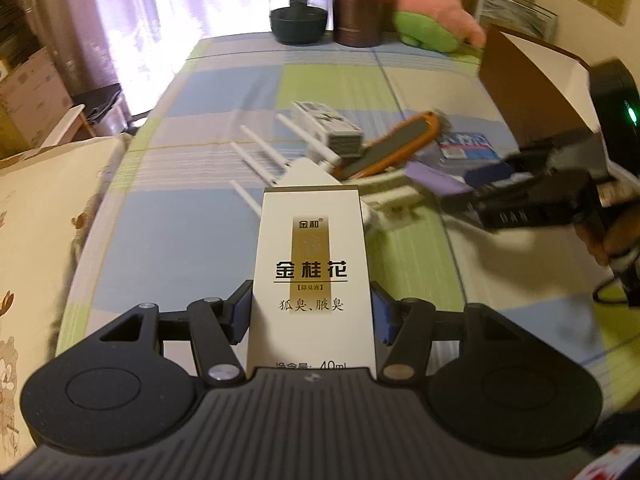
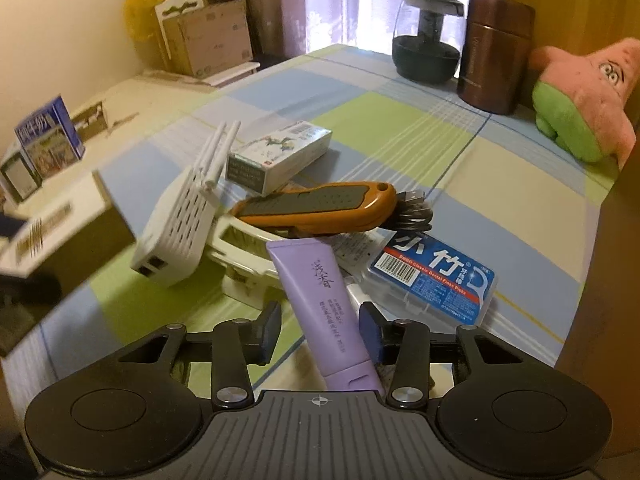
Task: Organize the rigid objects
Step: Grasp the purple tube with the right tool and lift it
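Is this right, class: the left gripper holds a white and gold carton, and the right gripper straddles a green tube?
One detail is wrong. The tube between the right gripper fingers is purple, not green, as the right wrist view shows. The left gripper does hold the white and gold carton.

I see a checked cloth of blue, green and cream over the table. Behind it, daylight glows through pale curtains. Cardboard boxes sit stacked against a cream wall.
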